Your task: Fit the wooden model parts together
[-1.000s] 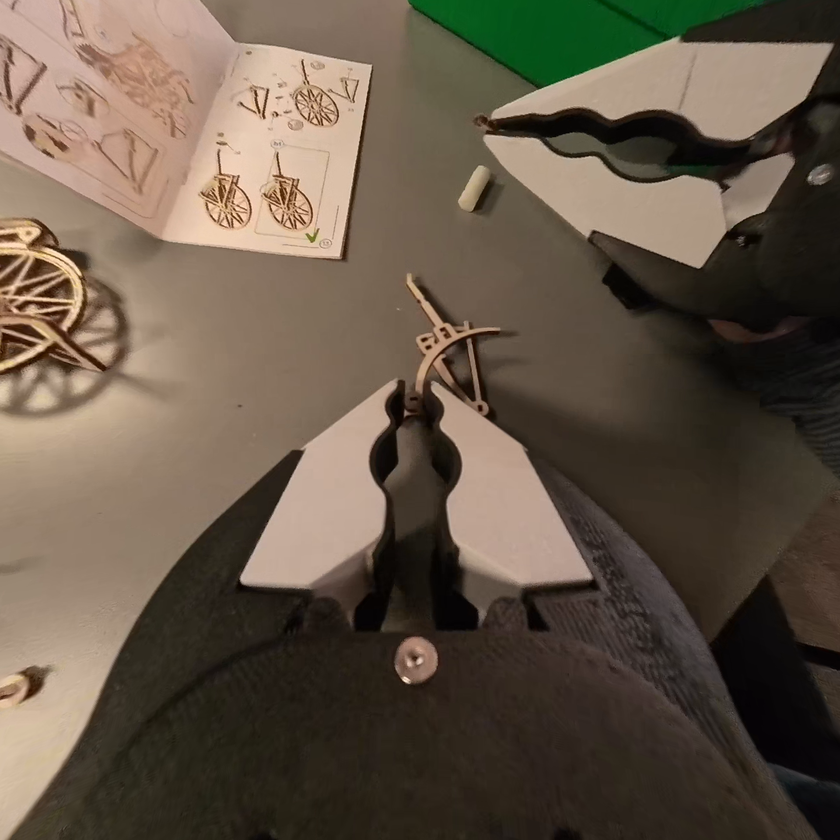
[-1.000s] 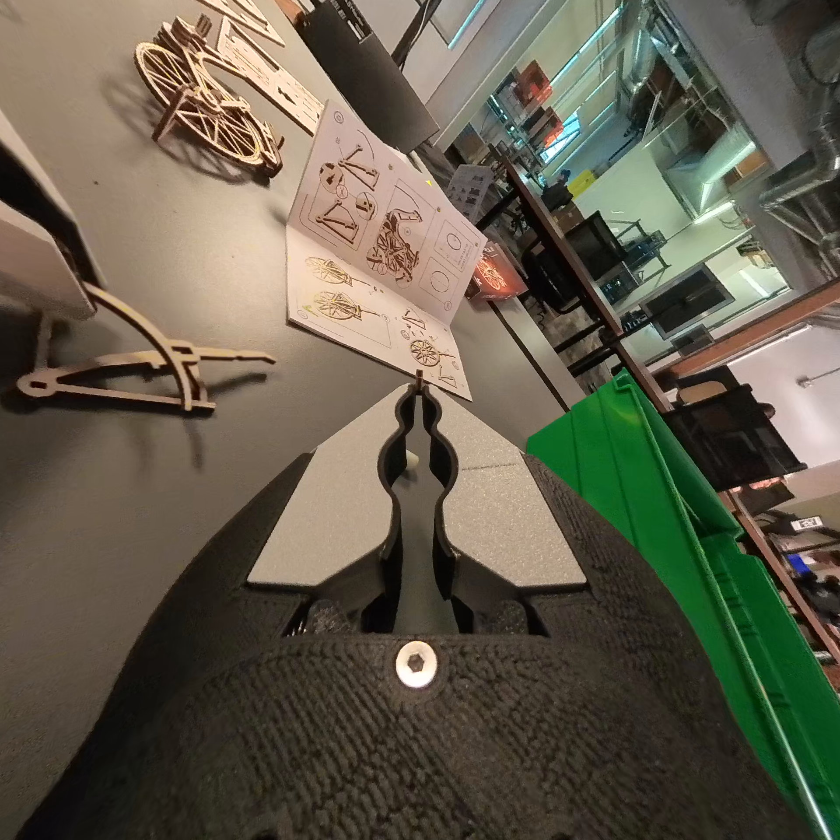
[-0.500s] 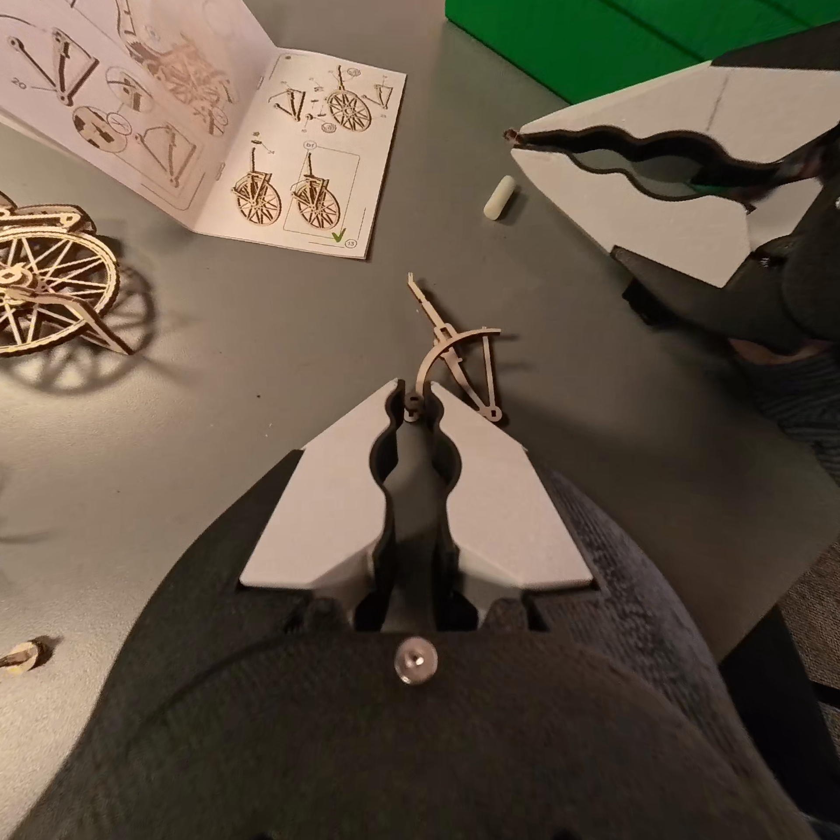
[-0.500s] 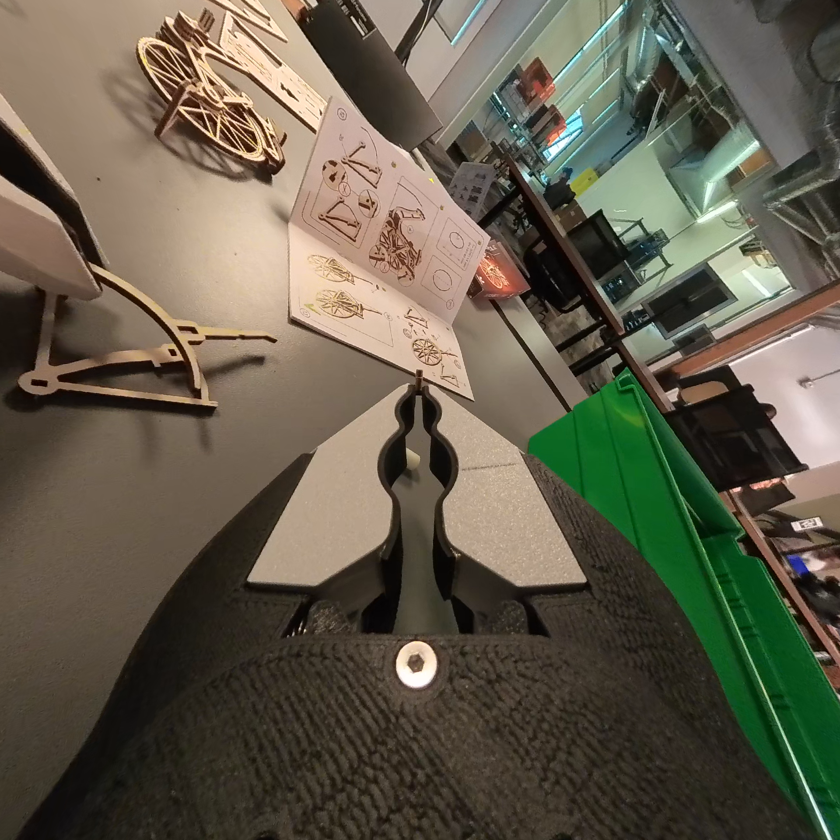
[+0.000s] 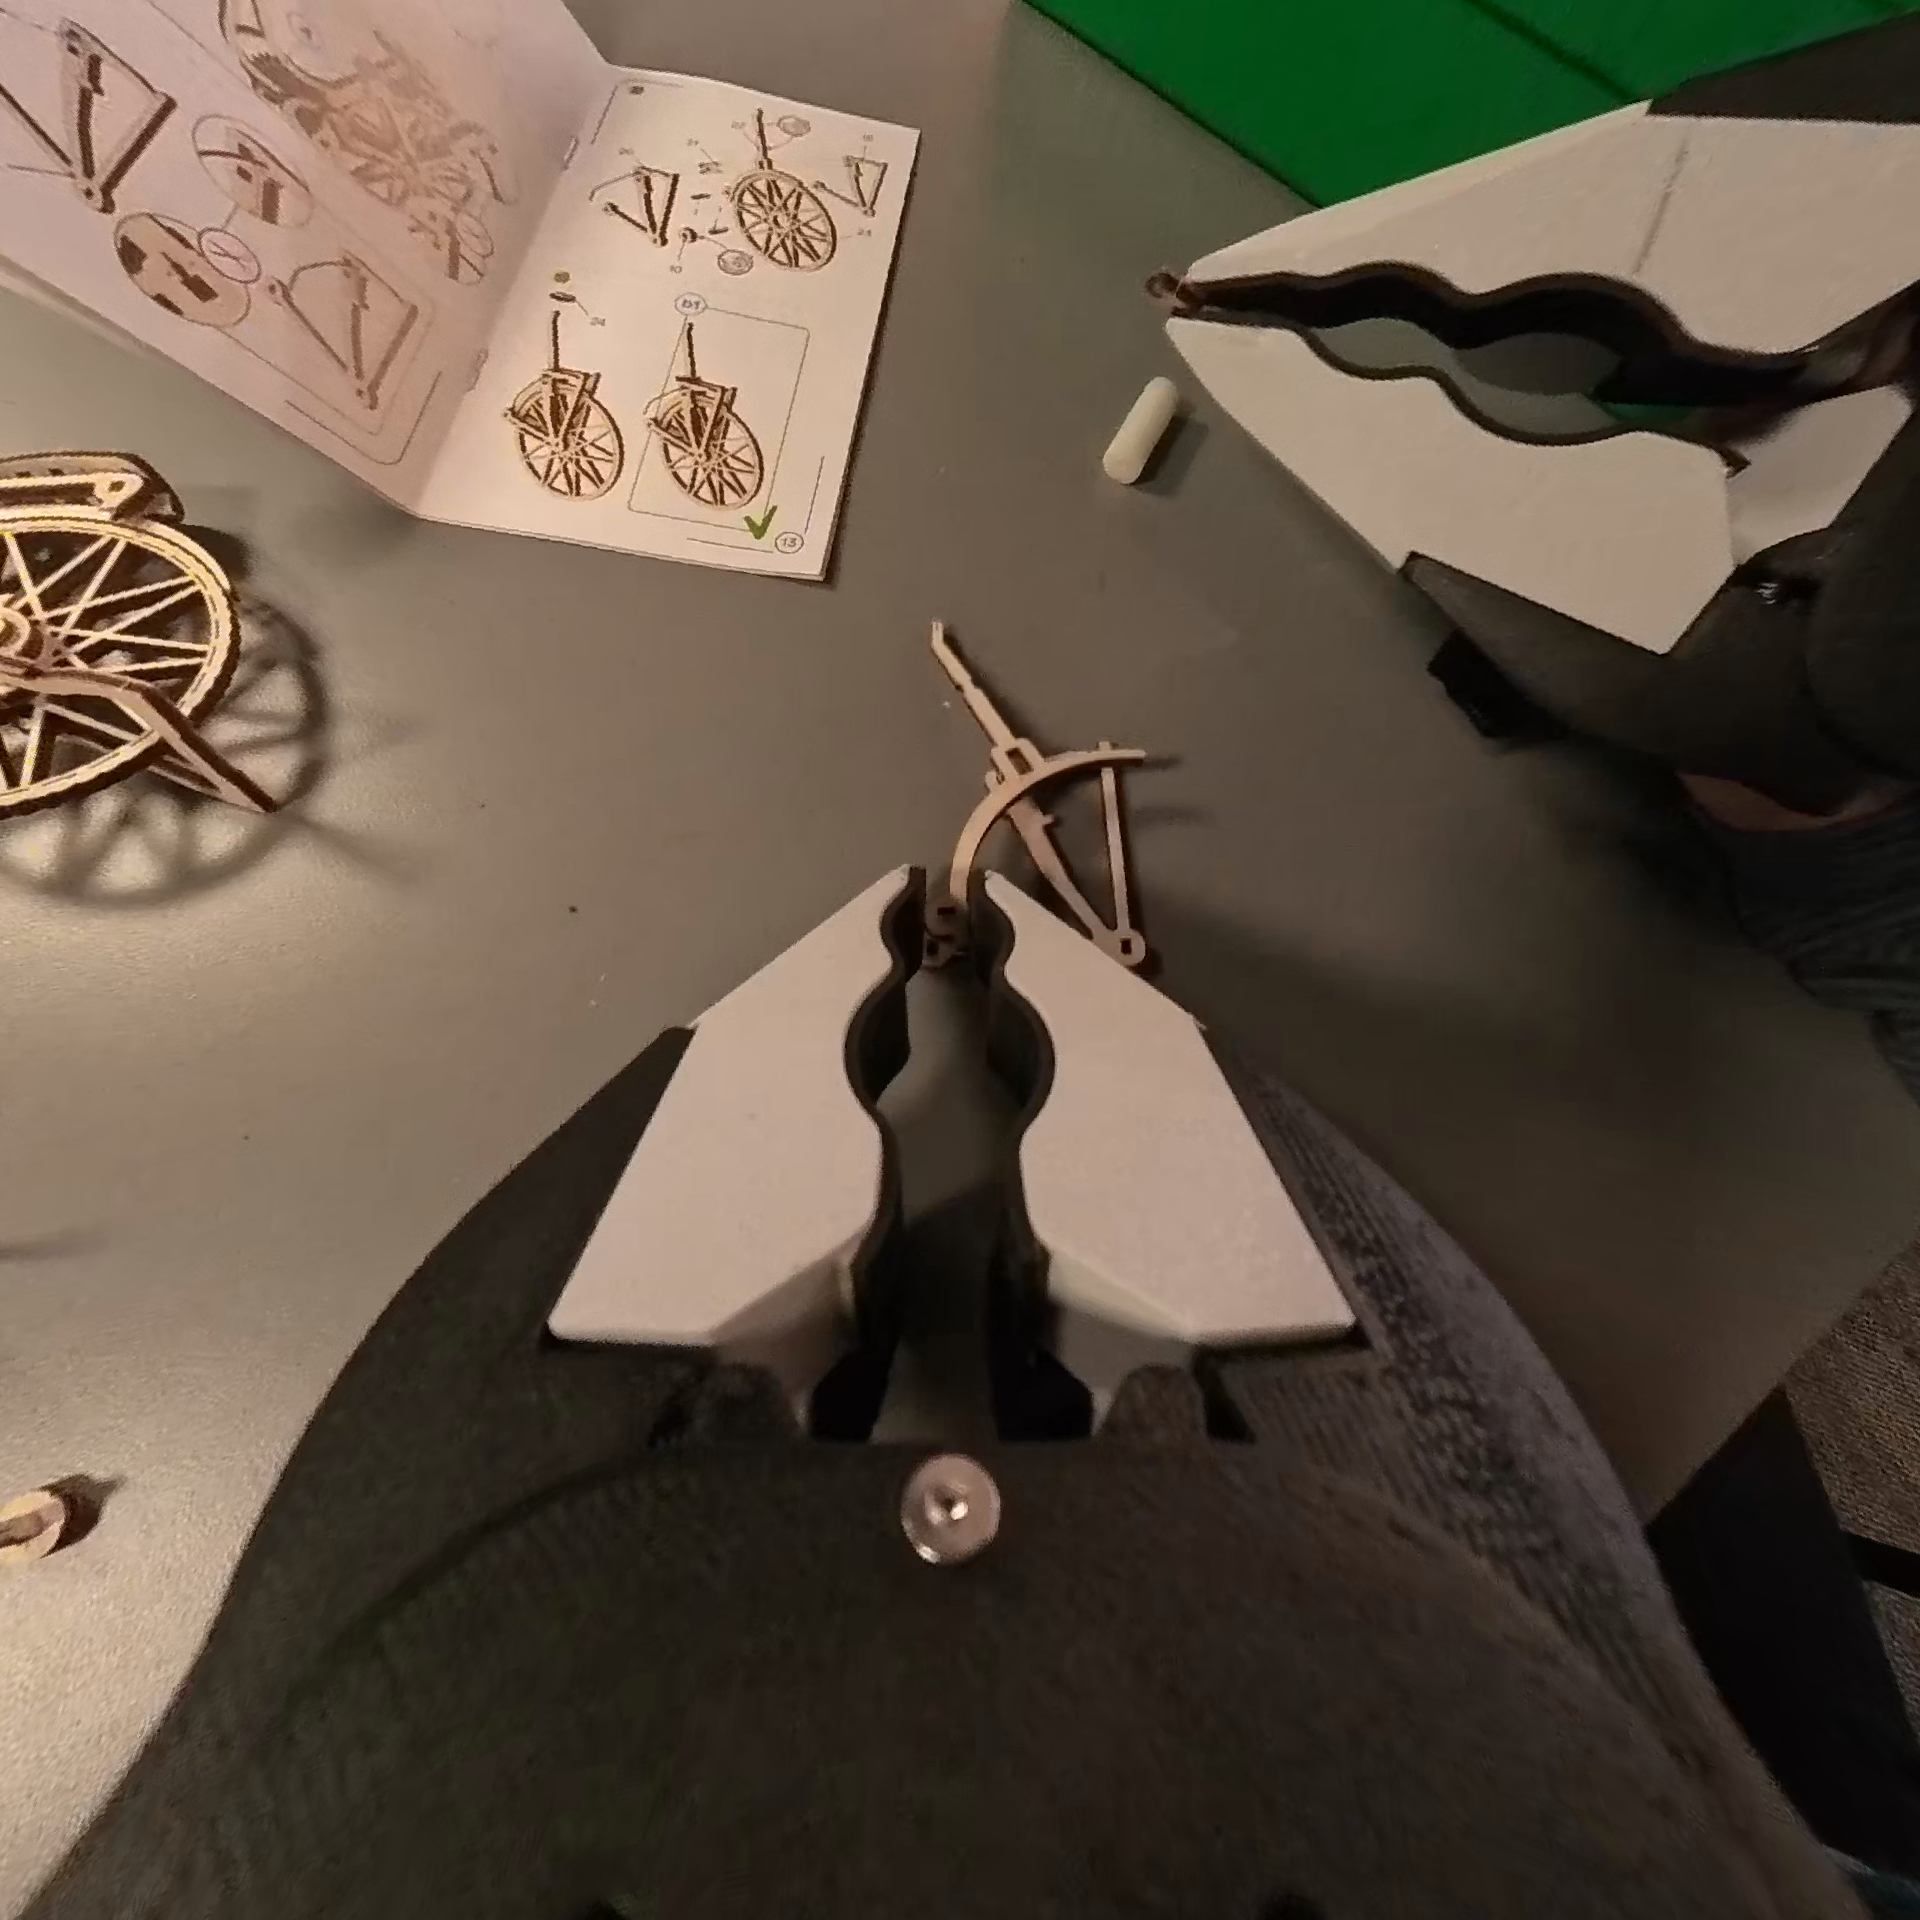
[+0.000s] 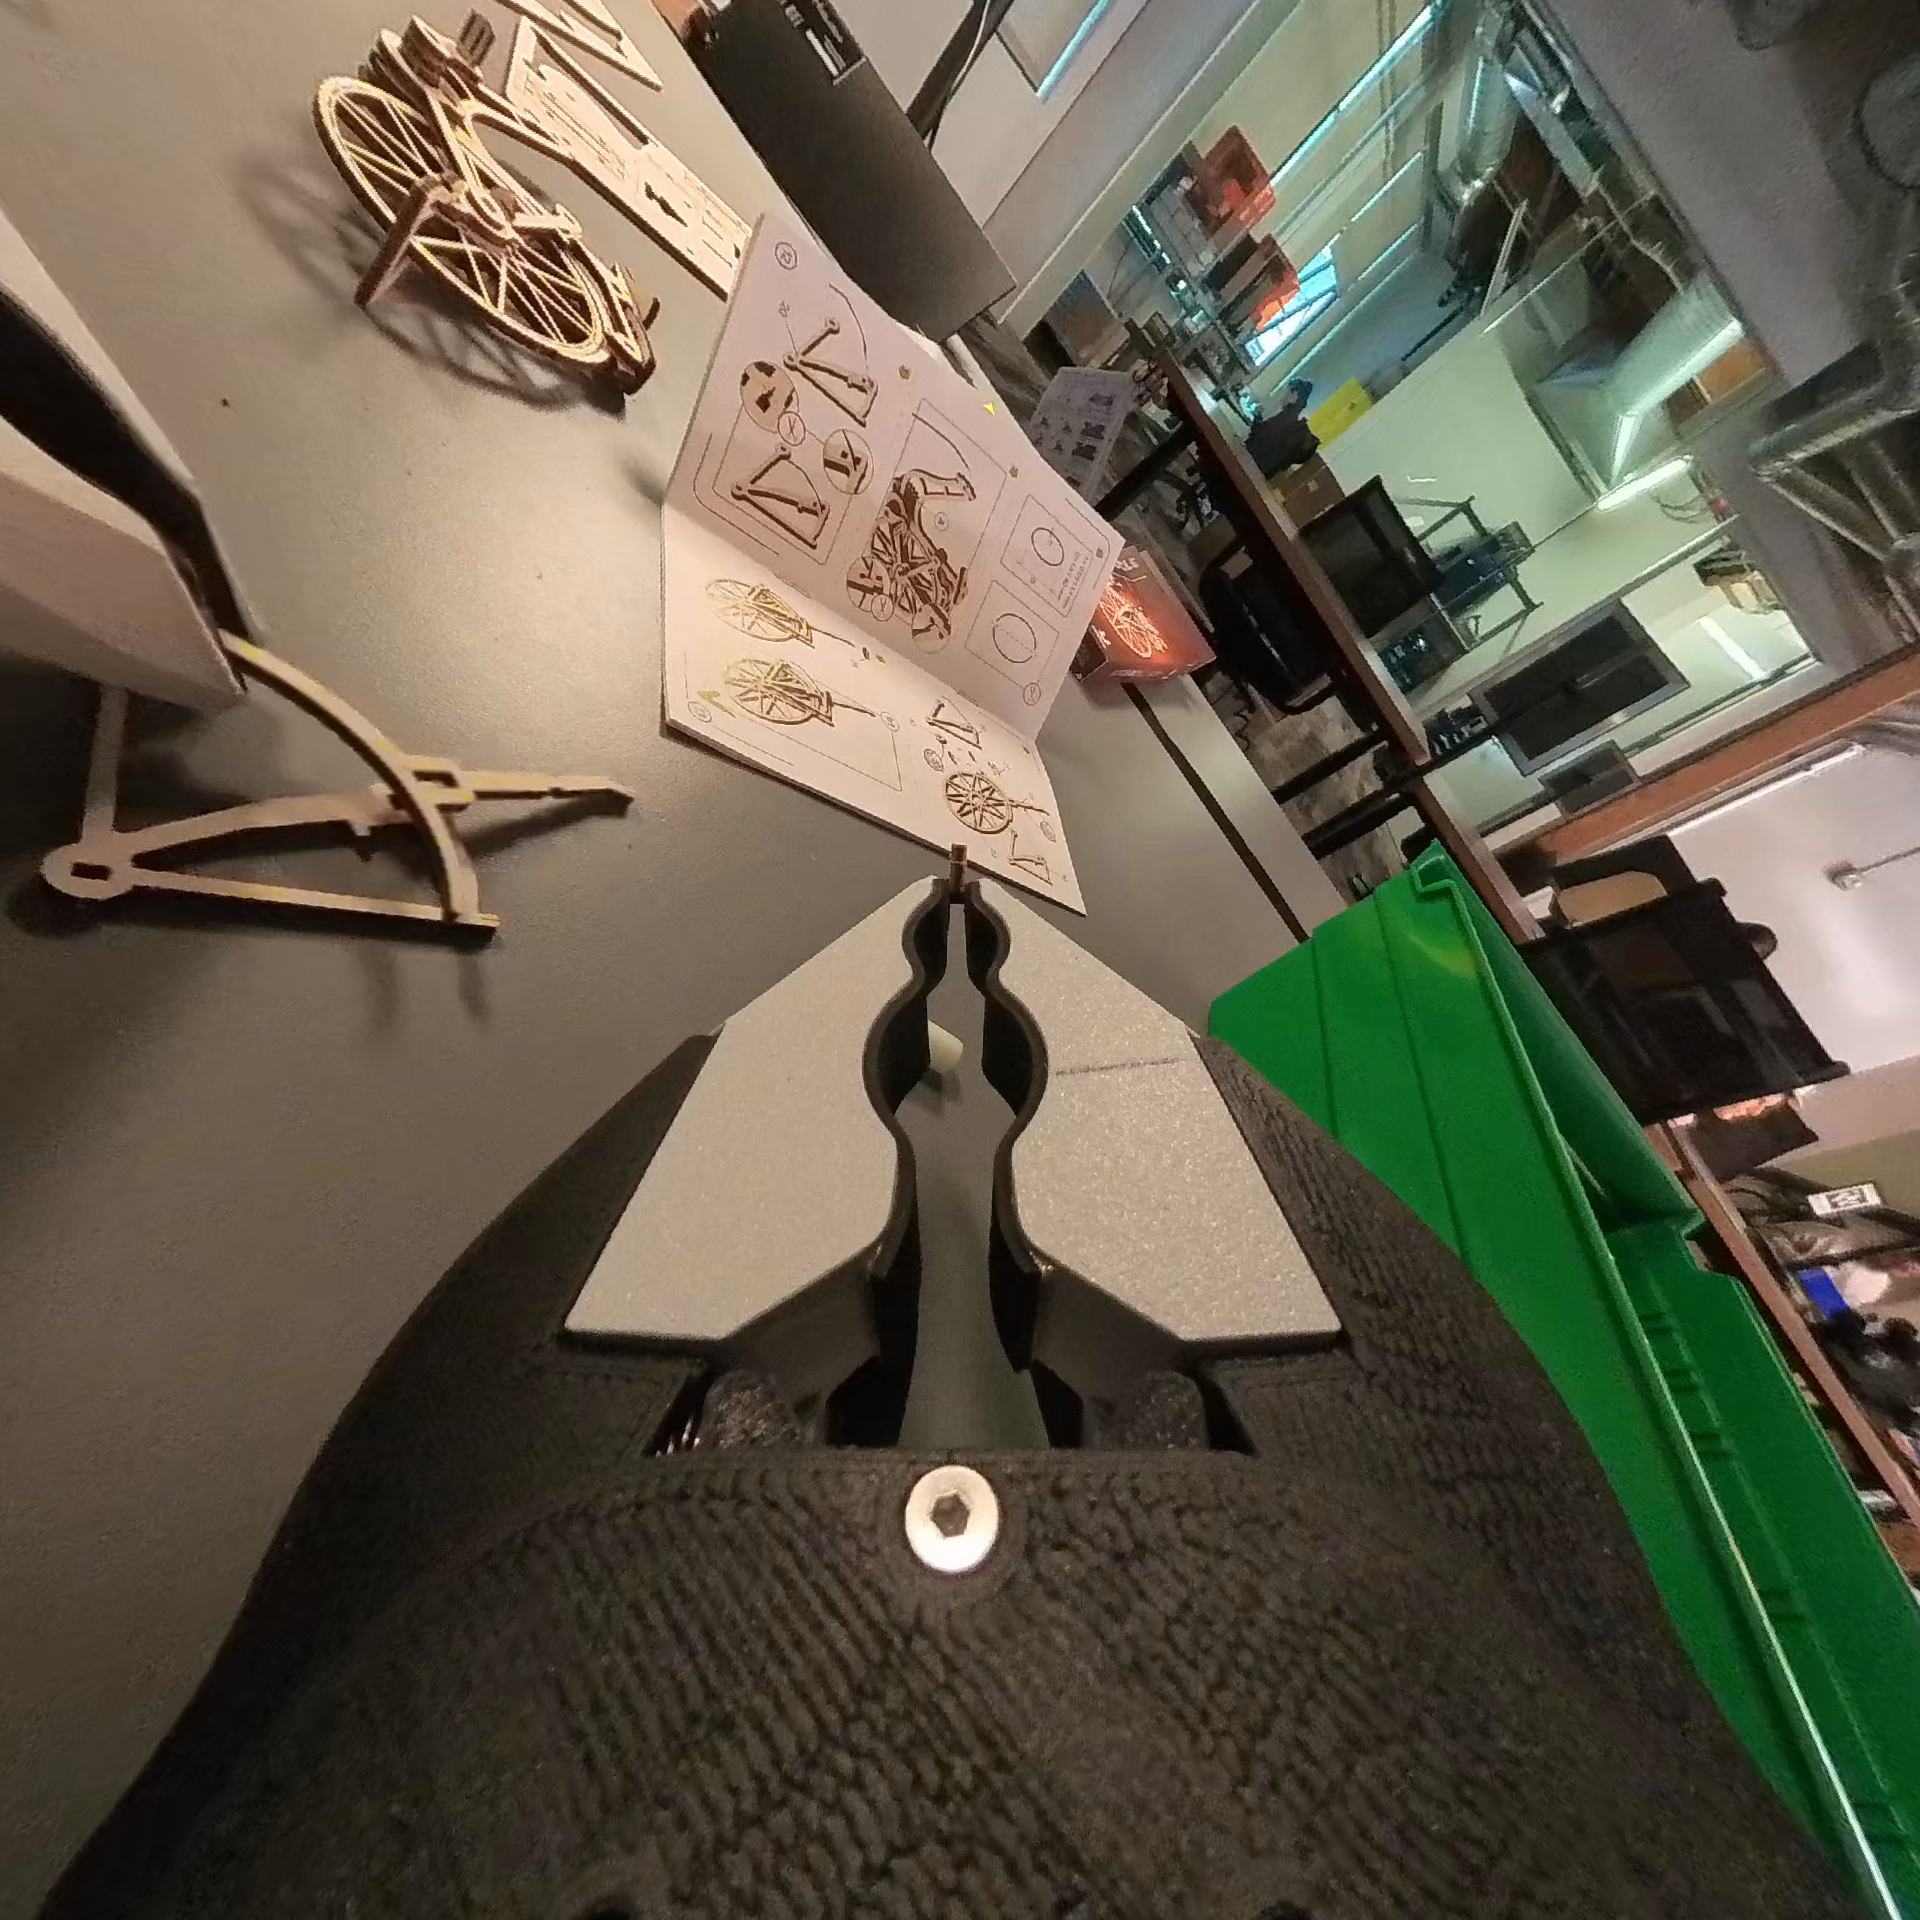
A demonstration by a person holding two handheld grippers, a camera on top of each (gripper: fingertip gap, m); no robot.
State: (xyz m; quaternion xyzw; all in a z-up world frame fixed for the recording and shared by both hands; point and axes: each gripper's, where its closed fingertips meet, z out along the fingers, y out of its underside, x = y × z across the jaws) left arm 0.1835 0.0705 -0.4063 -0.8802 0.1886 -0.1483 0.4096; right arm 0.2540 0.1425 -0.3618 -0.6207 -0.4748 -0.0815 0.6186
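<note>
The tabletop [image 5: 416,1039] is smooth, matt grey. The fender frame [image 5: 1023,821] is thin pale wood, the booklet [image 5: 623,312] matt paper. The far-right bin [image 6: 1507,1195] is glossy green plastic.

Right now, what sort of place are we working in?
Probably a workshop or lab bench: a grey table, a green storage bin beside it, and benches with monitors and ceiling ducting behind.

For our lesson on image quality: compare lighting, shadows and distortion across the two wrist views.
Left wrist view: dim, warm light; the wooden wheel assembly throws a soft spoked shadow on the table. Right wrist view: bright room behind, the table tilted and straight lines bent by the wide lens; the green bin looks sharp.
</note>
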